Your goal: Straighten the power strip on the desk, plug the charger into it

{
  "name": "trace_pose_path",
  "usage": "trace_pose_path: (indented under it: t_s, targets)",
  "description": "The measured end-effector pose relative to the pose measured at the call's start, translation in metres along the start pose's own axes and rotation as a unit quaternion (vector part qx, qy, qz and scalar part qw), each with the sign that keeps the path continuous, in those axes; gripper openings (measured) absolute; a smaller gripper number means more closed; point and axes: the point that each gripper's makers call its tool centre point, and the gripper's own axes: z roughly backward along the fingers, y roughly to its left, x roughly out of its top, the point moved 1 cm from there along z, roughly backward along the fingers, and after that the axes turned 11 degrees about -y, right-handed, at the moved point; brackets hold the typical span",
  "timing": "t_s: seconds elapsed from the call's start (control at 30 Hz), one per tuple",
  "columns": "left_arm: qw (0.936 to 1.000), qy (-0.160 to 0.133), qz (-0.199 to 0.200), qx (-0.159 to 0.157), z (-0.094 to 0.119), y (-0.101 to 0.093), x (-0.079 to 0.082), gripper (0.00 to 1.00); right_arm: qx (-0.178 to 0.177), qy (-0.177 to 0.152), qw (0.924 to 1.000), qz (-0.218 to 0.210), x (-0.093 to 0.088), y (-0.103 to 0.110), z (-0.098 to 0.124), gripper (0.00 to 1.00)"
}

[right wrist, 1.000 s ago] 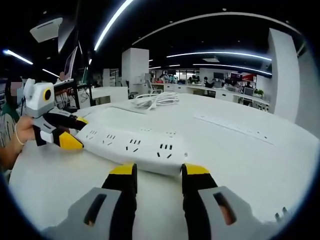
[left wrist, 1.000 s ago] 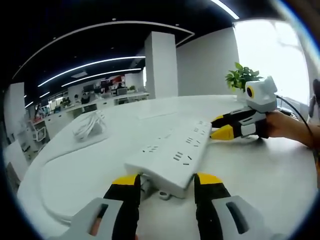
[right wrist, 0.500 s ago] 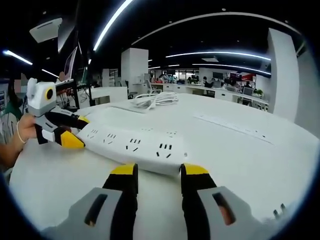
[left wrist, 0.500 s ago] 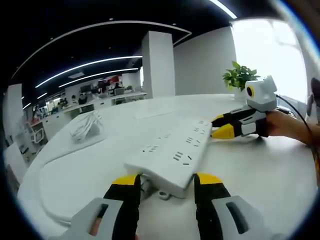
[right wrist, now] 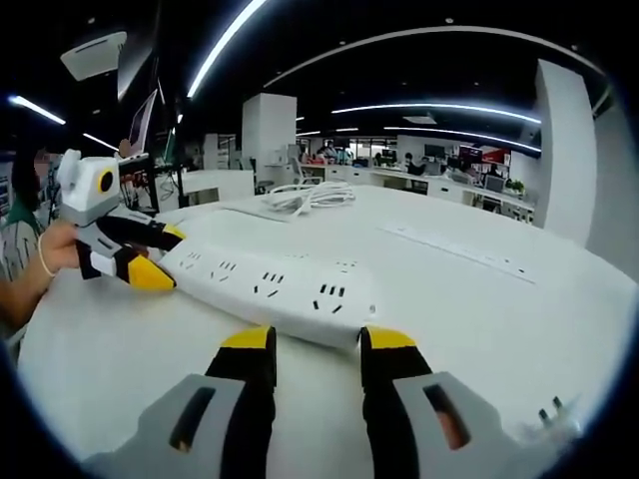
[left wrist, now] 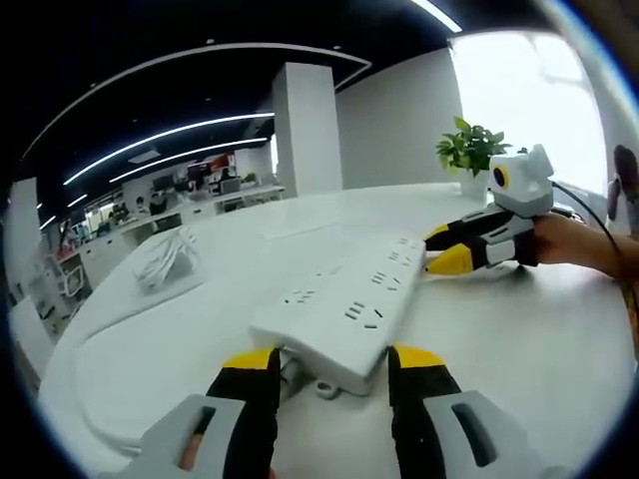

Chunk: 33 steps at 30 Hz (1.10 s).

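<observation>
Dim ceiling with bright light strips (right wrist: 225, 50), blown-out window (left wrist: 519, 100) at upper right, fisheye bending at edges, soft focus

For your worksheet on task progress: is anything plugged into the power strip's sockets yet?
No. Every socket visible on the power strip is empty; the white cable bundle lies apart on the desk.

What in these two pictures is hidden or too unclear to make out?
- Power strip: in the left gripper view, the left gripper hides its near end, so whether the jaws touch it is unclear.
- Its other end, in the right gripper view, sits behind the right gripper.
- White cable bundle: too small to say whether it is the charger.
- Background desks: blurred.
</observation>
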Motion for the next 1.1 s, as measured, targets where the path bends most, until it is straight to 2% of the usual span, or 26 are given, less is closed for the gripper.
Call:
trace_pose_path:
  t_s: [1.1]
  targets:
    - [0.9998, 0.006, -0.005, -0.016, -0.004, -0.005, 0.002, 0.44, -0.013, 0.003, 0.9999, -0.005, -0.002, 0.001, 0.016, 0.3]
